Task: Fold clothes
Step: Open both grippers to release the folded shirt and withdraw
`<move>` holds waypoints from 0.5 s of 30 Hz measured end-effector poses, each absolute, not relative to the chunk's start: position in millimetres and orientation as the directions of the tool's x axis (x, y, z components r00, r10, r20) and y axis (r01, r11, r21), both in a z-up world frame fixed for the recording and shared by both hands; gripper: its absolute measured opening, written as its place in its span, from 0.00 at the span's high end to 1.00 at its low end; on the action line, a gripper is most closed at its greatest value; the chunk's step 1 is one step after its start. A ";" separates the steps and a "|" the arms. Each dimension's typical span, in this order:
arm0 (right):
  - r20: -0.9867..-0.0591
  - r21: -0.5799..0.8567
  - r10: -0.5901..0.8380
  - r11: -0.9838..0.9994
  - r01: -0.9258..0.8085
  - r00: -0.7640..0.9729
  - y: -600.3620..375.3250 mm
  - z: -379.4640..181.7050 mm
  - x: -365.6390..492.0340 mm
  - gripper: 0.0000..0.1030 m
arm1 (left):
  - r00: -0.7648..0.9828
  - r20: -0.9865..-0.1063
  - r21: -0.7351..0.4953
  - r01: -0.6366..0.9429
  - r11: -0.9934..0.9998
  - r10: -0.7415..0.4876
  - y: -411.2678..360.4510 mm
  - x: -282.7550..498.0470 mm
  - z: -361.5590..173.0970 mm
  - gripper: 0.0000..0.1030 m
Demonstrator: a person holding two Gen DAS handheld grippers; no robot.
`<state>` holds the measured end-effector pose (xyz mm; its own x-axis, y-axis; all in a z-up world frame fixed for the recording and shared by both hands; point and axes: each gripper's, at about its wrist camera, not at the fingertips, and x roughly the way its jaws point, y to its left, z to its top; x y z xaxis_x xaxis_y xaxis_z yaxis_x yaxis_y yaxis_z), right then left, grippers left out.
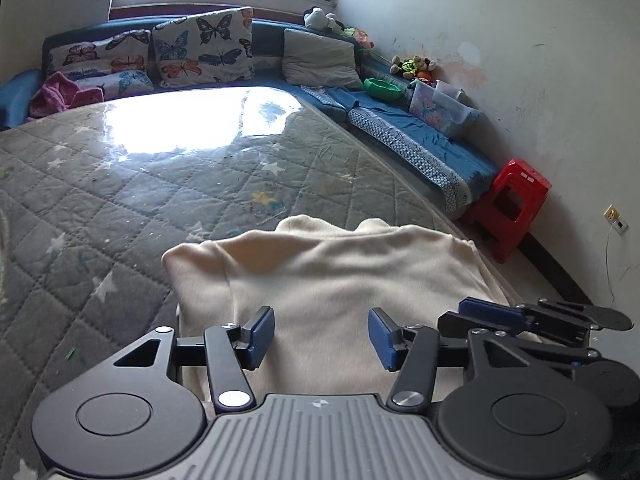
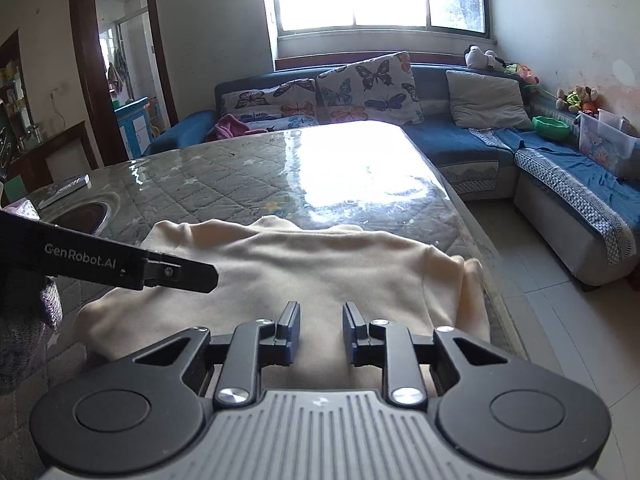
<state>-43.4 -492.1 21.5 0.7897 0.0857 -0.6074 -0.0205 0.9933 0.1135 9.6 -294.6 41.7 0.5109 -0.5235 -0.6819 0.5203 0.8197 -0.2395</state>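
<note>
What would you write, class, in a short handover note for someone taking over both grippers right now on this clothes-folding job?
Left gripper: open, nothing between its pads, held over the near part of the cream garment.
Right gripper: open with a narrower gap, also holding nothing, over the same garment.
Garment: lies near the front edge of the quilted table, its right side close to the table's right edge, with a sleeve folded in there.
Done: it looks partly folded into a compact shape.
Left: probably one more fold, then tidy the edges. No other clothes lie on the table.
</note>
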 end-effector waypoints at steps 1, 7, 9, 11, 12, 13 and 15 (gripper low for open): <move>-0.606 0.114 0.082 0.993 -0.016 0.791 -491.7 21.6 -47.9 0.76 | 0.518 -0.681 -0.228 0.521 0.822 -0.518 -292.7 4.5 41.5 0.44; -0.596 0.117 0.063 0.993 0.008 0.800 -486.7 20.9 -69.3 0.72 | 0.560 -0.673 -0.178 0.510 0.841 -0.483 -278.3 -24.1 39.8 0.39; -0.595 0.118 0.061 0.993 0.012 0.802 -483.9 20.7 -75.1 0.70 | 0.572 -0.665 -0.174 0.506 0.845 -0.480 -273.0 -32.1 39.2 0.38; -0.594 0.117 0.061 0.993 0.011 0.802 -479.8 20.4 -80.1 0.70 | 0.584 -0.659 -0.161 0.506 0.847 -0.474 -270.0 -38.1 38.0 0.35; -0.595 0.114 0.063 0.993 0.007 0.801 -477.4 20.2 -81.4 0.70 | 0.590 -0.656 -0.152 0.507 0.848 -0.471 -268.9 -40.7 37.3 0.35; -0.596 0.109 0.065 0.994 0.000 0.800 -474.0 19.6 -82.5 0.70 | 0.595 -0.655 -0.142 0.509 0.849 -0.466 -268.2 -42.8 36.1 0.35; -0.603 0.100 0.067 0.995 -0.009 0.795 -469.7 17.1 -82.1 0.70 | 0.602 -0.657 -0.121 0.511 0.851 -0.454 -267.3 -44.8 32.6 0.35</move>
